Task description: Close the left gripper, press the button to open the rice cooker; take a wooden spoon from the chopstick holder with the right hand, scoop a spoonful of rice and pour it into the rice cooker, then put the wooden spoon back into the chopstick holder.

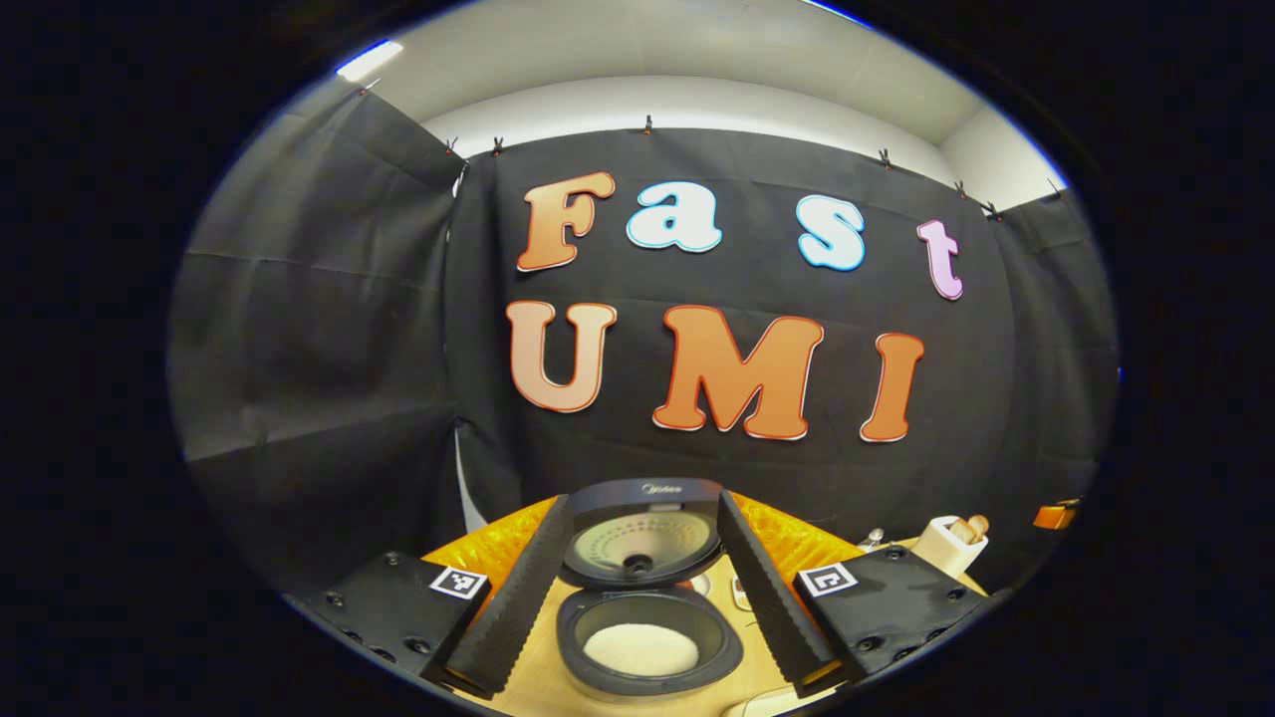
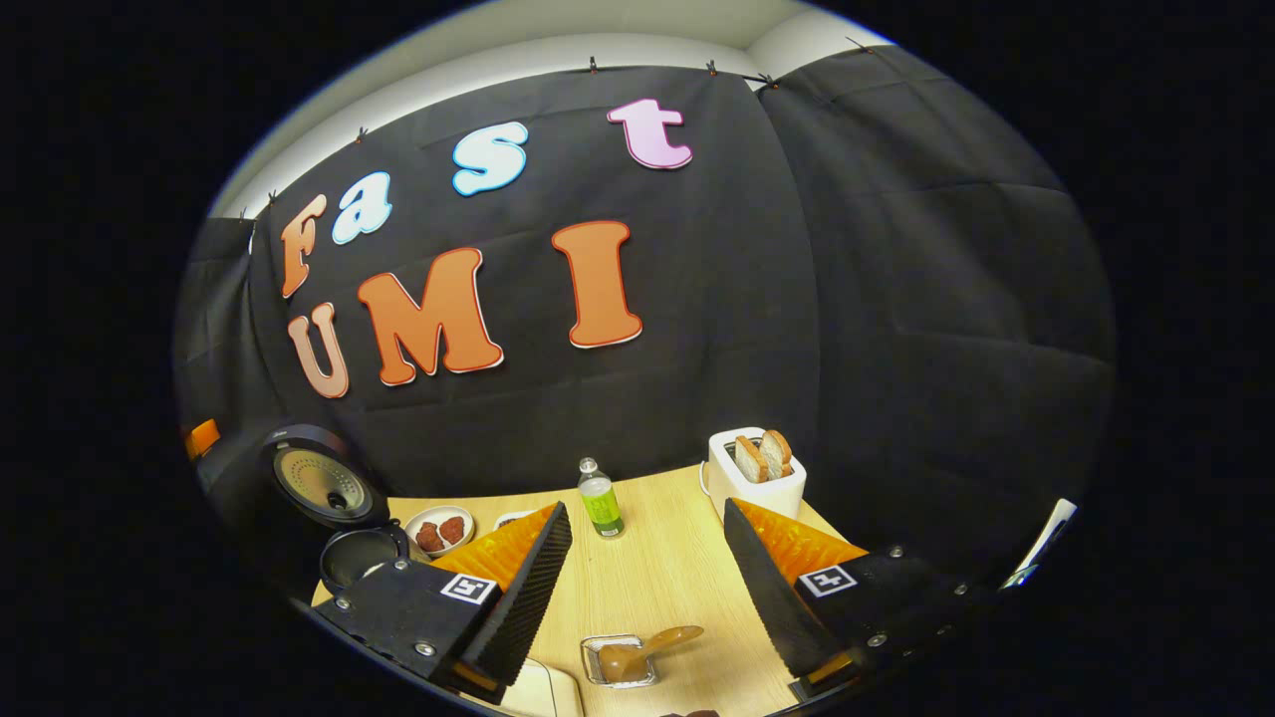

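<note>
Dark rice cooker (image 1: 637, 558), white rice (image 1: 640, 649), green bottle (image 2: 601, 501), white toaster (image 2: 754, 476)

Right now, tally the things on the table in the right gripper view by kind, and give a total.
Rice cooker: 1
Toaster: 1
Toast slices: 2
Green bottle: 1
Dish of red food: 1
Wooden spoon: 1
Chopstick holder: 1
Total: 8

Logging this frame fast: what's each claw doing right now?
Left claw: open, holding nothing, over the open rice cooker.
Right claw: open, empty, above the wooden spoon.
</note>
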`<state>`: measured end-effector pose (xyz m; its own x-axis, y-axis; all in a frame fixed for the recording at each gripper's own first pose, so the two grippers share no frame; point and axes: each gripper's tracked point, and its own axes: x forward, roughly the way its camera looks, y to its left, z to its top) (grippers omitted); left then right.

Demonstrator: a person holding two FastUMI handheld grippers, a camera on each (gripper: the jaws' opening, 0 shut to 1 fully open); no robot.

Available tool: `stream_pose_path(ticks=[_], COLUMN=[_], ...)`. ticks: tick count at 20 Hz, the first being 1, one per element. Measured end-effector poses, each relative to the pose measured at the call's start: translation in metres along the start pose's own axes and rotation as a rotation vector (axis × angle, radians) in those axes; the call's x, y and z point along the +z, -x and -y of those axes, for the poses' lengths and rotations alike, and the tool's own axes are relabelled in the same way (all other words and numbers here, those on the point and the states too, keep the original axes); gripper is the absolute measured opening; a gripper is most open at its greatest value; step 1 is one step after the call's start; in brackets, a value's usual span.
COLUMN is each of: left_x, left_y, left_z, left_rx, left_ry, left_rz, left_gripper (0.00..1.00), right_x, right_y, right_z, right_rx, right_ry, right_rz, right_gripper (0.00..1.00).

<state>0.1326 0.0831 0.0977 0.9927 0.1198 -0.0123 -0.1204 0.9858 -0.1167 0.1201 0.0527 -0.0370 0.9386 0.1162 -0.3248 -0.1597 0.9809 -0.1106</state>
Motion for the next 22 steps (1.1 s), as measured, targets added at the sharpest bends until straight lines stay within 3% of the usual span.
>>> stream_pose_path(ticks=[1,5,9,14,19,20,21,22], left_x=[0.008,0.023,0.004,-0.039,-0.075,-0.076,-0.077,-0.077], left_y=[-0.013,-0.069,-0.126,-0.179,-0.191,-0.194,-0.192,-0.189], left_z=[0.005,0.019,0.022,0.004,-0.001,-0.007,-0.006,-0.004], left_rx=[-0.005,-0.011,0.001,0.052,0.058,0.07,0.066,0.061], left_ry=[0.0,-0.044,-0.03,-0.065,-0.014,-0.038,-0.052,-0.051], left_rz=[0.001,-0.019,-0.118,-0.234,-0.33,-0.314,-0.318,-0.302], left_gripper=[1.0,0.94,0.98,0.94,0.98,1.0,0.96,1.0], right_x=[0.005,0.023,0.028,0.037,0.039,0.037,0.035,0.034], right_y=[0.004,0.01,0.011,0.015,0.015,0.015,0.017,0.019], right_z=[-0.003,-0.006,-0.006,-0.007,-0.01,-0.011,-0.012,-0.015], right_rx=[0.004,0.001,-0.012,-0.02,-0.009,-0.009,-0.007,0.002], right_ry=[0.0,-0.008,0.019,0.044,0.023,0.02,0.009,-0.006], right_rz=[0.013,0.058,0.068,0.09,0.092,0.089,0.081,0.08], right_gripper=[0.95,0.95,0.95,0.95,0.95,0.95,0.95,0.95])
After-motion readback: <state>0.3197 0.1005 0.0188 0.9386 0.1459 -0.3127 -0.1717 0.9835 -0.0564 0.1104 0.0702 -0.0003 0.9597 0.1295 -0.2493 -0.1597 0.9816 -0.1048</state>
